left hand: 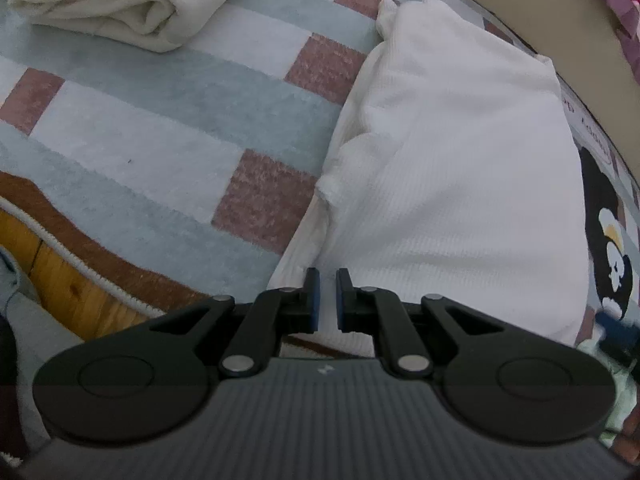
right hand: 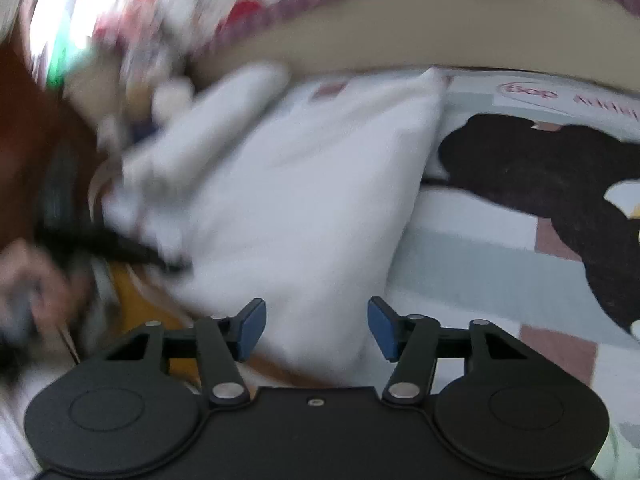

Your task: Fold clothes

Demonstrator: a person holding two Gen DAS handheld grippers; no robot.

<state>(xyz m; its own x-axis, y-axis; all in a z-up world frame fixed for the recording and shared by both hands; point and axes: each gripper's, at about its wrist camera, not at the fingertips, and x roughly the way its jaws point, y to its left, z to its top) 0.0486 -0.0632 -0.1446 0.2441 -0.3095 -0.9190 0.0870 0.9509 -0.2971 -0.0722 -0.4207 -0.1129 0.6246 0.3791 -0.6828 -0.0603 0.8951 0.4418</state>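
A white ribbed garment [left hand: 460, 168] lies folded into a thick pad on the checked mat. My left gripper [left hand: 328, 300] is shut on its near left edge, and a strip of white cloth shows between the blue pads. In the right wrist view the same garment [right hand: 300, 200] fills the middle, blurred. My right gripper [right hand: 316, 328] stands open just above the garment's near corner, nothing between its fingers. A dark blurred shape with a hand [right hand: 48, 280] sits at the garment's left side. A cream folded garment [left hand: 120, 0] rests at the far left.
The mat [left hand: 160, 120] has pale blue, white and pink squares and a black cartoon figure [right hand: 540, 168] printed to the right of the garment. Wooden floor [left hand: 60, 280] shows past its brown border. A beige bed base [left hand: 520, 8] with patterned bedding runs behind.
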